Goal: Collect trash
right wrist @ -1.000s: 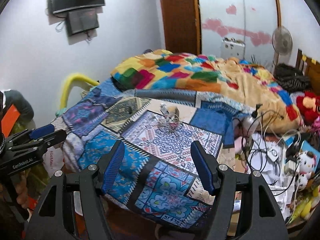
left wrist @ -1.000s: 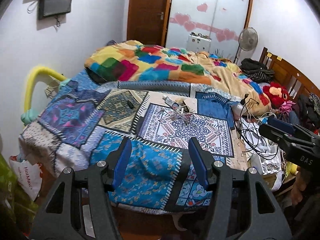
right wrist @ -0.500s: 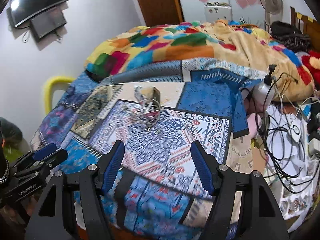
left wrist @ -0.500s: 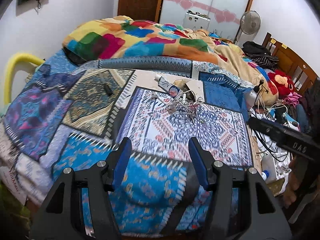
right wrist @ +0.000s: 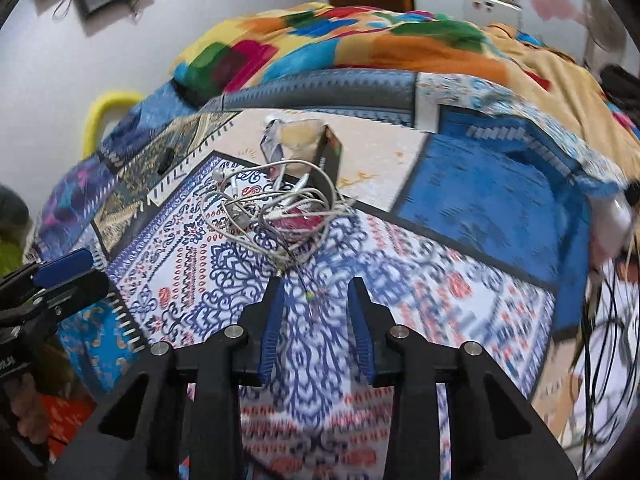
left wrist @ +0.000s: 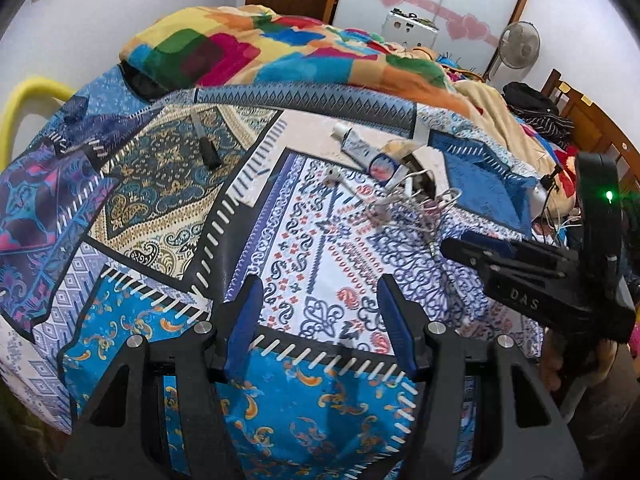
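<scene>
Two handheld grippers hover over a bed spread with a patchwork quilt (left wrist: 160,184) as a trash pickup gets under way. The right gripper (right wrist: 316,284), its jaws partly apart with a moderate gap and nothing between them, points straight at a tangle of white cables (right wrist: 272,208) heaped in the middle of the quilt; the loose tail of the tangle trails down to just ahead of the fingertips, while the bulk of it lies a little farther up the bed. The narrowed jaws appear suited to pinching thin cord rather than a bulky item, which suggests the tangle is the first thing to be gathered. Just behind the cables sit a small dark box (right wrist: 326,156) with a crumpled beige wad at its mouth, and, in the left wrist view, a squeezed tube (left wrist: 362,150) lying flat on the pale patch beside it. The left gripper (left wrist: 320,296), jaws spread wide and empty, hangs back near the foot of the bed, well apart from the clutter, seemingly held in reserve. A small dark object (left wrist: 209,152) lies alone on the gold-patterned patch to the left. A multicoloured blanket (left wrist: 280,52) is bunched across the far end.
</scene>
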